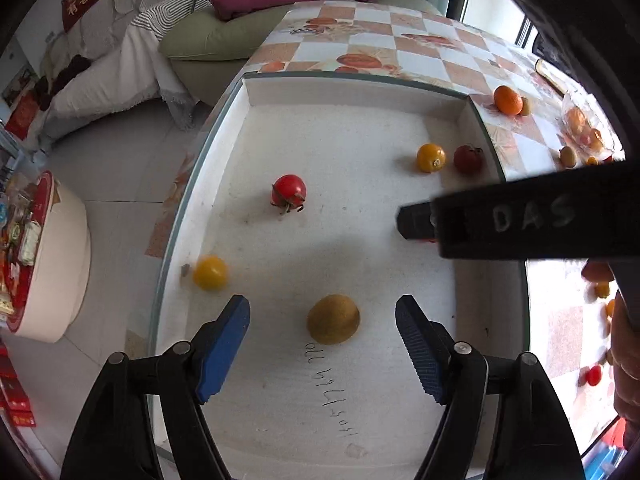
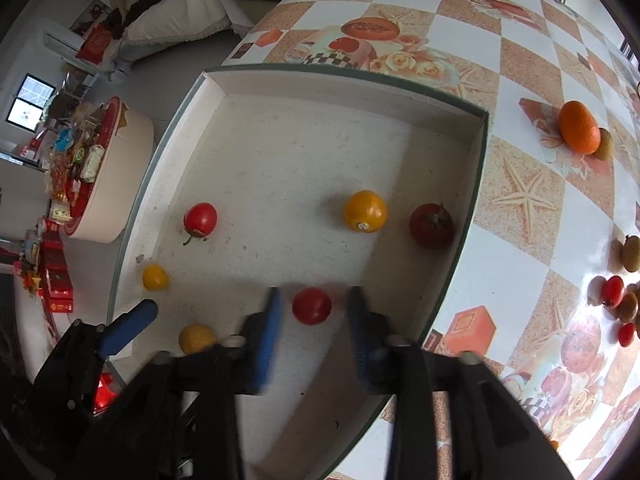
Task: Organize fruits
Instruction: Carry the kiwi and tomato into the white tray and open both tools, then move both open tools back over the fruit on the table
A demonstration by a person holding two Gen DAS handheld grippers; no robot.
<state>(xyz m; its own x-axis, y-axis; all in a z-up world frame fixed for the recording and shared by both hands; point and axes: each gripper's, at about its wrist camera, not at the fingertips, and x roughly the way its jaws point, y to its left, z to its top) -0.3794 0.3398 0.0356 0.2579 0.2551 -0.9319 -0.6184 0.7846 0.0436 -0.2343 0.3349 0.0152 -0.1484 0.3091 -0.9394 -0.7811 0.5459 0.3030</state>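
mostly tomatoes [image 2: 200, 218] inside tray [image 2: 344, 80]

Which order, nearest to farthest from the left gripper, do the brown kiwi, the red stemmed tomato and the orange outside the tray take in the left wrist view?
1. Brown kiwi, between the left gripper's open jaws.
2. Red stemmed tomato, mid-tray.
3. Orange, on the tablecloth beyond the white tray's far right corner.

- Left gripper [image 1: 323, 338]: black plastic arms, blue ribbed finger pads [image 1: 222, 348], round silver pivot screws.
- Right gripper [image 2: 314, 336]: same black frame, blue pads [image 2: 267, 338], silver screws.
- Carried "DAS" lettered pale on its black side, seen from the left wrist.
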